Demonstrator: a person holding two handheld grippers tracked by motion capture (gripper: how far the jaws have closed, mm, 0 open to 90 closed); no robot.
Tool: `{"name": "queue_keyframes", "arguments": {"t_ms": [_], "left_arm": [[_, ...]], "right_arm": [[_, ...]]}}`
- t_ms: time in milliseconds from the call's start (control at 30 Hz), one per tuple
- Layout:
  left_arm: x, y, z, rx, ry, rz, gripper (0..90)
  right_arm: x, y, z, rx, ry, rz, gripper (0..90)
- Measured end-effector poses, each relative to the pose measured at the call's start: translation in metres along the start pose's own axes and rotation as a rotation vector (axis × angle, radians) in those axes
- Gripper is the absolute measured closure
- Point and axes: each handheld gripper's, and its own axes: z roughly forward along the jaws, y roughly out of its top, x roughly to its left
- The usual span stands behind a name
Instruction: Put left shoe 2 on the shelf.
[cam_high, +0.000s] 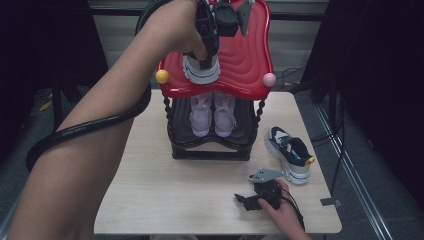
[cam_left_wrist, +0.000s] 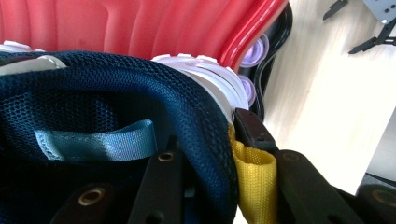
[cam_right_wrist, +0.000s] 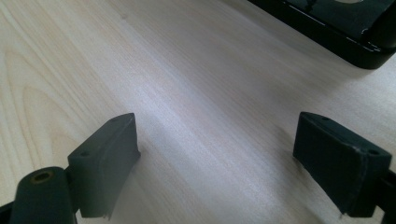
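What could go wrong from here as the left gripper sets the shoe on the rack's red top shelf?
The left gripper pinches only the heel collar of the navy shoe, so it could twist or slip. The shoe sits near the front edge of the red shelf, and might tip off onto the table.

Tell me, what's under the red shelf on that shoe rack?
Under the red shelf sits a pair of pink shoes on the black lower shelf, toes facing the camera. Their heels are hidden beneath the red shelf, so what lies farther back cannot be seen.
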Motion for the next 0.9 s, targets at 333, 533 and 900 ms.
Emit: {"name": "queue_keyframes", "arguments": {"t_ms": [333,533,900], "left_arm": [[0.004,0.005,0.006,0.0,0.011,0.035,72.4],[0.005,0.004,0.01,-0.002,0.014,0.052,72.1],[0.008,-0.005,0.018,0.011,0.023,0.063,71.4]], "right_arm": [[0.0,0.0,0.0,0.0,0.0,0.0,13.2],[0.0,0.0,0.0,0.0,0.0,0.0,13.2],[0.0,0.0,0.0,0.0,0.001,0.0,13.2]]}}
